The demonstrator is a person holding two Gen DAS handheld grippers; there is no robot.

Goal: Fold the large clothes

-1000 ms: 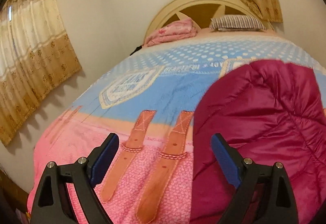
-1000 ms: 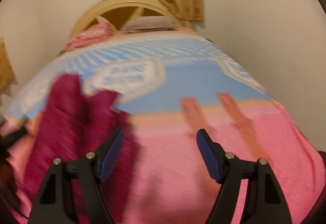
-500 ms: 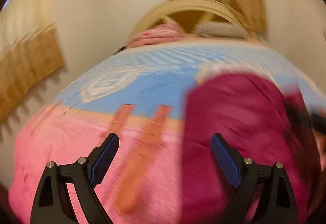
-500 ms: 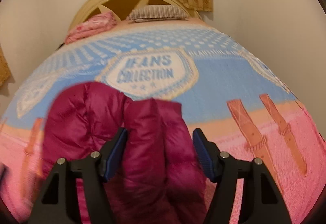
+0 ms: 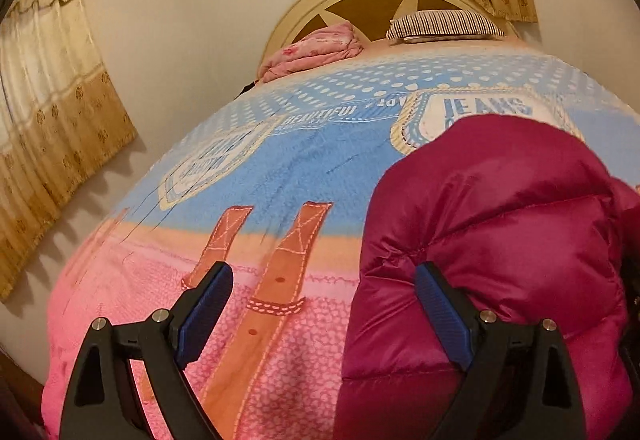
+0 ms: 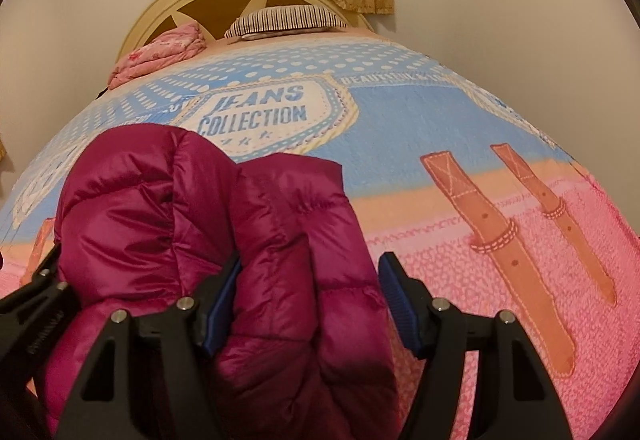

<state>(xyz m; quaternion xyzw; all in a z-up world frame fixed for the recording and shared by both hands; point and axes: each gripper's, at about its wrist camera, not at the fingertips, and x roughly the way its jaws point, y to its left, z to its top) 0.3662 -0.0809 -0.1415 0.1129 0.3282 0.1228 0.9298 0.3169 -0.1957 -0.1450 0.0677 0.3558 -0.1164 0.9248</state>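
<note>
Jacket: my magenta puffer jacket (image 6: 224,240) lay bunched at the foot of the bed (image 6: 500,272), at 6 o'clock from the pillow (image 6: 286,20).
Right tool (image 6: 310,304): jaws had just been closing, straddling a puffy fold; a firm grip I couldn't confirm.
Left tool (image 5: 320,316): wide open, empty, jacket at its 3 o'clock.
Handling: light, soft, slippery, I judged; a stitched seam would hold best.

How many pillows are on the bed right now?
1: a striped pillow lies at the headboard. Left of it is a bundled pink blanket, not a pillow. More could be hidden behind that.
</note>
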